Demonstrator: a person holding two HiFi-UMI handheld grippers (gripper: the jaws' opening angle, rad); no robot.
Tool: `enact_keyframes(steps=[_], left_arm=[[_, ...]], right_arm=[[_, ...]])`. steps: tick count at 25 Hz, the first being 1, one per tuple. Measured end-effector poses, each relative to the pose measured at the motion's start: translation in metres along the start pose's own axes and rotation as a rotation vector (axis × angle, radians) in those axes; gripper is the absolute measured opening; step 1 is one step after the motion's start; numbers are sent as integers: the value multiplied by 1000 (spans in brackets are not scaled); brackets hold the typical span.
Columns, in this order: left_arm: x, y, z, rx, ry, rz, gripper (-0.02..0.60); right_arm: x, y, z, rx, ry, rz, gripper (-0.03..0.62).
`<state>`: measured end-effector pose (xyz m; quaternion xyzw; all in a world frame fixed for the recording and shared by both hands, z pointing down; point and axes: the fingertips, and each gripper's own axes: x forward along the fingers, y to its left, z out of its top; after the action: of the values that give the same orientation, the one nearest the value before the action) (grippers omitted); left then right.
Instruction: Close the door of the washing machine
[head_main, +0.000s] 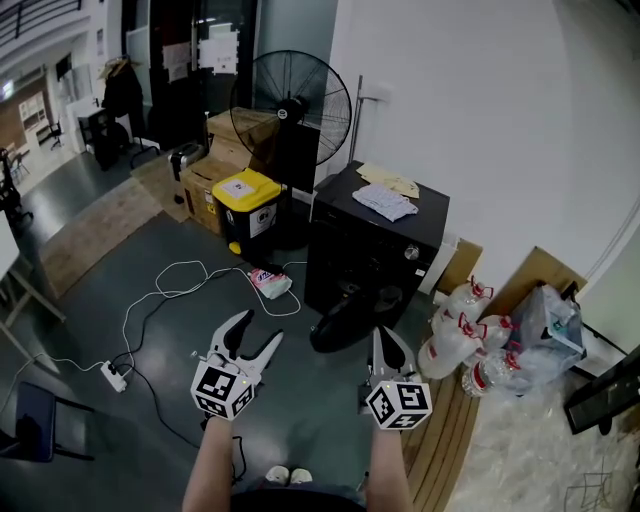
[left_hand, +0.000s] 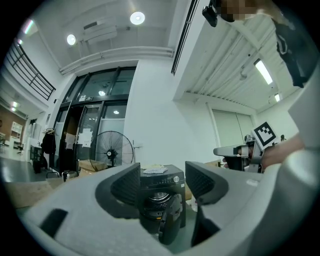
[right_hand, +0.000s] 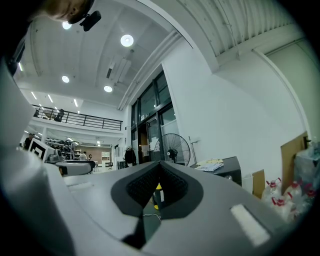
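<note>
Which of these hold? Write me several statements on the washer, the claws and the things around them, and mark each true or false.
1. The door of the washing machine hangs open. True.
2. The left claw is shut. False: its jaws stand apart, with nothing held between them.
3. The right claw is shut and holds nothing. True.
4. The fan stands on the floor in front of the door. False: it stands behind the machine, near the wall.
5. The top of the washing machine is bare. False: papers lie on it.
</note>
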<state>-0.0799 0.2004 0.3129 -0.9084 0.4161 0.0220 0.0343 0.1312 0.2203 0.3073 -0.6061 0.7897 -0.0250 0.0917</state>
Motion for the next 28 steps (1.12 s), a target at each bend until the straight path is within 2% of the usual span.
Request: enact_keyframes(steps=[4, 11, 15, 22, 28], left_arm=[[-2, 3, -3, -10, 1, 13, 298], [-4, 3, -12, -10, 8, 44, 299], [-2, 12, -23, 14, 26, 65, 299], [28, 72, -39, -17, 8, 111, 299], [91, 157, -70, -25, -22, 95, 299]], right_arm=[[2, -3, -4, 8, 1, 3, 8], [9, -11, -13, 22, 8, 22, 8], [22, -23, -22, 30, 9, 17, 8], [81, -36, -37, 25, 12, 17, 8], [172, -46, -68, -9, 0, 3, 8]])
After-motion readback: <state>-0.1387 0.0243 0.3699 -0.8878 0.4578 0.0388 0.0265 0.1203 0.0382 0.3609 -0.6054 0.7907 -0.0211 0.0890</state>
